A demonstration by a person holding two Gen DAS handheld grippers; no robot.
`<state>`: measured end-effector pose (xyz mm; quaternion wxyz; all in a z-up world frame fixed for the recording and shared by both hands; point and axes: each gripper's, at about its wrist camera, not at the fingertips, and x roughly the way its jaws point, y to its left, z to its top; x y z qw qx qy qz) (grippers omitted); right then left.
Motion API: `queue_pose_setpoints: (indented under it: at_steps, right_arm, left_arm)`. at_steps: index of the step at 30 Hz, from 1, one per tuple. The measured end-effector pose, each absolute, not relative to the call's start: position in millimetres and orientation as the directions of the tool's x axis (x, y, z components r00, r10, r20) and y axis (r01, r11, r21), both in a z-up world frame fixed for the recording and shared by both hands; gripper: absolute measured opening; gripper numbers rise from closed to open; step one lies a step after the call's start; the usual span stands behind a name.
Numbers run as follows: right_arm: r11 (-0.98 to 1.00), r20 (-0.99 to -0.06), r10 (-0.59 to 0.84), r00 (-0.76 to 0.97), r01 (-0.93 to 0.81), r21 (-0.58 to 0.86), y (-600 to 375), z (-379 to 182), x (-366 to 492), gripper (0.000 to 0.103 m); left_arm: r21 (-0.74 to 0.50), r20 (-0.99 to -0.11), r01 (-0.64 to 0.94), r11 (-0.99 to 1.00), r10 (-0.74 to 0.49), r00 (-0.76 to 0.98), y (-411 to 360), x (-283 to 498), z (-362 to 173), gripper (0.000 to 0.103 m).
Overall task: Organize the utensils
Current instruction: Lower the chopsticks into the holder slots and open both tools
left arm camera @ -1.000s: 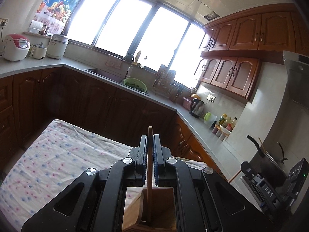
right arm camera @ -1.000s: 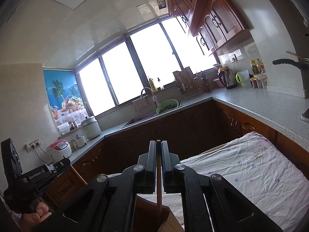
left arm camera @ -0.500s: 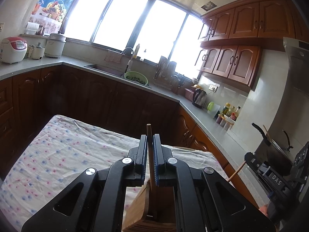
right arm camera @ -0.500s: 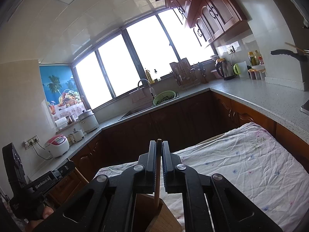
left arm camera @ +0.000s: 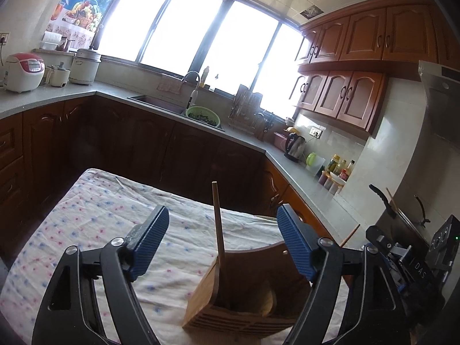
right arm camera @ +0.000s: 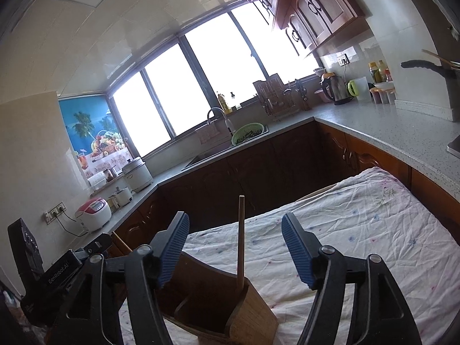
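2 wrist views, both facing wooden holder (left arm camera: 244, 293)

**Both grippers opening**

The left gripper (left arm camera: 222, 230) pointed slightly downward, its jaws opening, blue pads (left arm camera: 149, 240) well apart and pressing nothing. The right gripper (right arm camera: 235, 237) was angled likewise, jaws opening, pads (right arm camera: 296, 251) spread wide.

Matt wooden holder (left arm camera: 247, 302), wooden chopstick (left arm camera: 218, 230), wrinkled floral cloth (left arm camera: 95, 218)

You can read "GenRobot.AI" on the left tongs (right arm camera: 61, 273) body, and "DAS" on the right tongs (left arm camera: 419, 268) body.
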<state>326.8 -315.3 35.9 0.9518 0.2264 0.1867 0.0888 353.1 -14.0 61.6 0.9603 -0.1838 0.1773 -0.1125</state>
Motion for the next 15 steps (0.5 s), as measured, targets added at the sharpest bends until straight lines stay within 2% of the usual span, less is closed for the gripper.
queue_pose_setpoints:
  at_steps: [2, 4, 15]
  right_arm:
    - [0.878, -0.303, 0.254, 0.918, -0.087, 0.47, -319, 39, 316, 0.087]
    - [0.875, -0.298, 0.259, 0.919, -0.093, 0.475, -322, 42, 304, 0.089]
    - [0.874, -0.315, 0.268, 0.91, -0.093, 0.476, -333, 49, 232, 0.09]
  left_arm:
    - [-0.39, -0.292, 0.147, 0.909, -0.274, 0.916, -9, 339, 64, 0.093]
    - [-0.385, -0.302, 0.137, 0.913, -0.265, 0.916, -5, 326, 65, 0.099]
    - [-0.294, -0.404, 0.116, 0.949, -0.233, 0.884, 0, 252, 55, 0.1]
